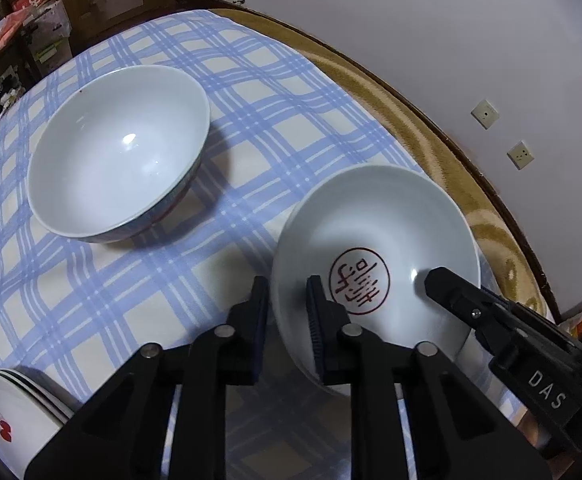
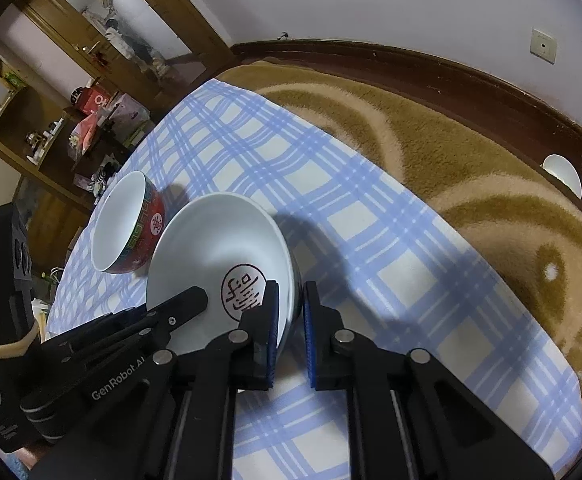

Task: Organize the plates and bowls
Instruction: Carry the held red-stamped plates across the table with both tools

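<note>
A blue checked cloth lies over a brown blanket. Beyond the cloth stand a wooden cabinet and a red box. Two wall sockets sit above the blanket.

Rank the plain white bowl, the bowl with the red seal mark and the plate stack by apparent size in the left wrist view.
1. Plain white bowl and bowl with the red seal mark: they look alike; the marked one is tilted and nearer the camera, so I won't rank them.
2. Plate stack: smallest, though cut off by the frame edge.
</note>
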### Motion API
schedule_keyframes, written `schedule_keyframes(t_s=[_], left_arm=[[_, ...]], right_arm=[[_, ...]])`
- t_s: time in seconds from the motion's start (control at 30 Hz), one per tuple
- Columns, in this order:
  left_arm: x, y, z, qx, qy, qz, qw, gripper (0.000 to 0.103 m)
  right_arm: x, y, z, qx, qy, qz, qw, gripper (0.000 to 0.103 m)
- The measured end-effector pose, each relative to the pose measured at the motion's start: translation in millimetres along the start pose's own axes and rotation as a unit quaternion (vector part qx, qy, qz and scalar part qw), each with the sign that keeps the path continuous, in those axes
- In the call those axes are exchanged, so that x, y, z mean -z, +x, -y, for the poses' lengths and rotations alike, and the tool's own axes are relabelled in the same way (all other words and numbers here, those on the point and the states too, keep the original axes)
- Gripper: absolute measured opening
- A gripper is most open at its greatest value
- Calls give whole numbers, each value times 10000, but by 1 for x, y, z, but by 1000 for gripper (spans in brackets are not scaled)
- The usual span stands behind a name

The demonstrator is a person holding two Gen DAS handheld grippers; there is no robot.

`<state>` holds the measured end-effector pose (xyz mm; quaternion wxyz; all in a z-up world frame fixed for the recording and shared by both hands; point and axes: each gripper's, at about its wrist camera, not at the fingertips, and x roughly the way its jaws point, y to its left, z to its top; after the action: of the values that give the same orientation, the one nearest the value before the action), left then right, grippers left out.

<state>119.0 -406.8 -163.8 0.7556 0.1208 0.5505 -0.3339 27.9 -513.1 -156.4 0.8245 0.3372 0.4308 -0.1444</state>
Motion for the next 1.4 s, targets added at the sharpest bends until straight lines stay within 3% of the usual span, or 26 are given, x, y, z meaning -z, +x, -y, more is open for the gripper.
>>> schedule_keyframes(t_s=[0.2, 0.43, 0.9, 1.4], left_arm=[[1, -7, 7, -13, 170, -9, 9999, 12], [7, -24, 0, 7, 40, -15, 10000, 13], [30, -110, -62, -280, -497, 478, 9972, 14], [83, -215, -165, -996, -1231, 979, 9825, 14]], right_arm=[[2, -5, 2, 16, -39, 83, 10000, 10], [2, -16, -16, 134, -311, 148, 9993, 10], [23, -44, -110, -298, -1214, 427, 9912, 10], [67, -53, -236, -1202, -1953, 423, 9724, 10]])
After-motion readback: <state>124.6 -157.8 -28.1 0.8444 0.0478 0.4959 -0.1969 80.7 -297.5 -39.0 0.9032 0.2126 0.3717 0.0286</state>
